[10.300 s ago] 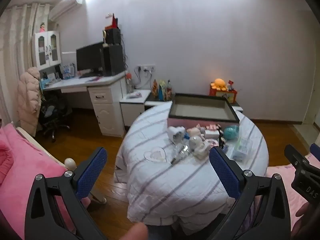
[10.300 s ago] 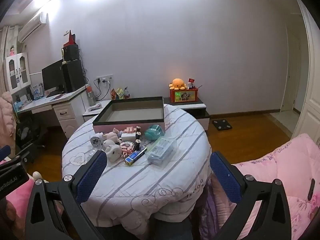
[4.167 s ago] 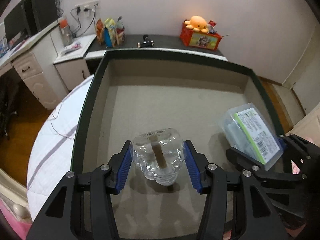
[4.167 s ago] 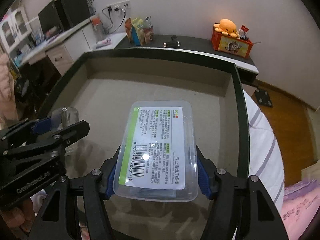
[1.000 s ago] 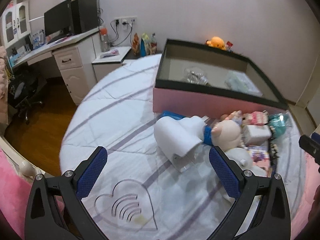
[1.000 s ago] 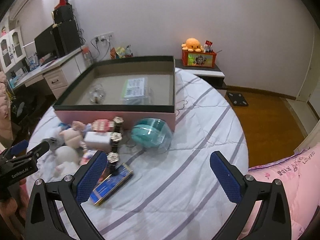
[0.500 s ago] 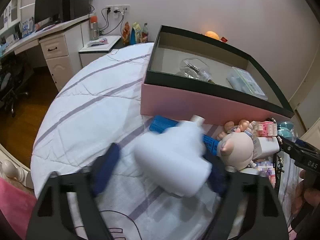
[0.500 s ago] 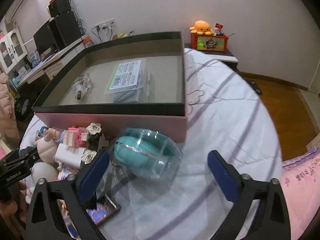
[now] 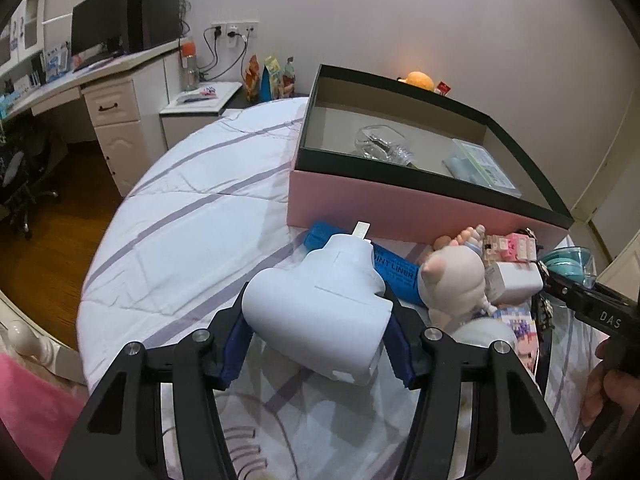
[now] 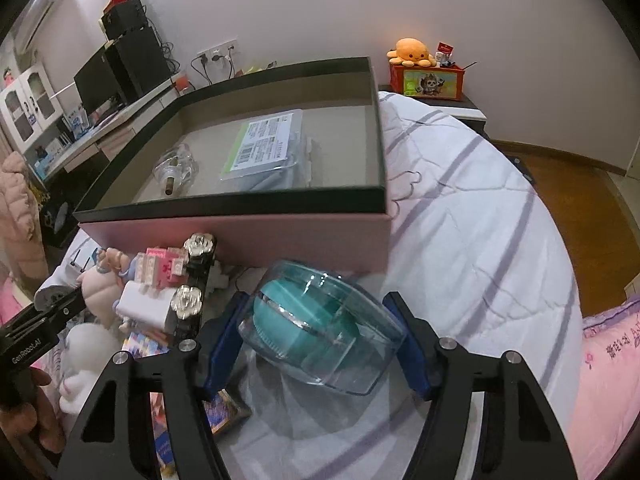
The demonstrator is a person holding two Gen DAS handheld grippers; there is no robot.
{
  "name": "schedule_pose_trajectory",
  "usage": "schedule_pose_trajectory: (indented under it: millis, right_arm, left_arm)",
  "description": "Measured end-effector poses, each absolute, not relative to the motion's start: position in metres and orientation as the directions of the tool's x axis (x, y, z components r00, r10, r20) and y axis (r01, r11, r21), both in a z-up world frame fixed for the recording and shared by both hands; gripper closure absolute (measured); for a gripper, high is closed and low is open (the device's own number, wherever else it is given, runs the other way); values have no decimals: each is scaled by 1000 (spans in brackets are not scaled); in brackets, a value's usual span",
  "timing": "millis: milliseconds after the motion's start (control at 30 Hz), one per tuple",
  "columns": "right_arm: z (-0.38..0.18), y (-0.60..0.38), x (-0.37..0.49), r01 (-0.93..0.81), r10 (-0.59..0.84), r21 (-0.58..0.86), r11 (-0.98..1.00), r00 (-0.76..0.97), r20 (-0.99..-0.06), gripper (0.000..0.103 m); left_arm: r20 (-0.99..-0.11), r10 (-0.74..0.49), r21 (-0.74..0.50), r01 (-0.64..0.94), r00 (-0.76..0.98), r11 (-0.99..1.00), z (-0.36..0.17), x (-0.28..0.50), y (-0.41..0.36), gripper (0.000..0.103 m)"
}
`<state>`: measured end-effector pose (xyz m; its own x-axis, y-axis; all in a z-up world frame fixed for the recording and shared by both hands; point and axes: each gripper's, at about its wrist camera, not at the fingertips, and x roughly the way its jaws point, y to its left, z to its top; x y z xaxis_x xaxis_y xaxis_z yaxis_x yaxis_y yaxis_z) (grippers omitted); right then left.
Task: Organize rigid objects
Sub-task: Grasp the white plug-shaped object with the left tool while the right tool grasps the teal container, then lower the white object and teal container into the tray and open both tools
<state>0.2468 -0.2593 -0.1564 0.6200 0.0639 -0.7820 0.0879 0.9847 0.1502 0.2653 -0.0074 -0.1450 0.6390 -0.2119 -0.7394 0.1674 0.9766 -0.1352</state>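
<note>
My left gripper [image 9: 318,338] is shut on a white plastic device [image 9: 320,312] with a short nozzle, on the round table in front of the pink box [image 9: 400,208]. My right gripper [image 10: 320,344] is shut on a teal item in a clear plastic case [image 10: 320,328], just before the box's pink front wall [image 10: 240,236]. Inside the box lie a clear glass bottle [image 10: 176,168] and a clear labelled plastic container [image 10: 268,144]; both show in the left wrist view, the bottle [image 9: 380,146] and the container [image 9: 480,162].
Between the grippers lies a pile: a pale doll figure [image 9: 452,276], a blue carton [image 9: 392,268], pink blocks [image 10: 158,266], a white charger [image 10: 146,306], a dark strip with silver flowers [image 10: 192,280]. A desk [image 9: 112,92] and a bedside table [image 10: 432,100] stand beyond the striped tablecloth [image 10: 480,208].
Both grippers have moved in and closed: the left on the white device, the right on the teal cased item. One second ago both were open and further back.
</note>
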Motion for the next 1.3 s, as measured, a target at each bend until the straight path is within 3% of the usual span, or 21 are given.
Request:
schedule_pose_trajectory:
  millis: [467, 767, 1300]
  right_arm:
    - [-97, -252, 225, 18, 127, 191, 981, 687, -715, 34]
    - [-52, -236, 290, -68, 167, 172, 983, 727, -666, 34]
    - [-118, -255, 453, 11, 107, 134, 991, 540, -835, 34]
  left_arm:
    - [-673, -223, -117, 197, 705, 973, -84, 256, -5, 44]
    - [-610, -278, -98, 277, 743, 956, -34, 311, -45, 44]
    - [-787, -243, -72, 307, 567, 949, -93, 481, -119, 44]
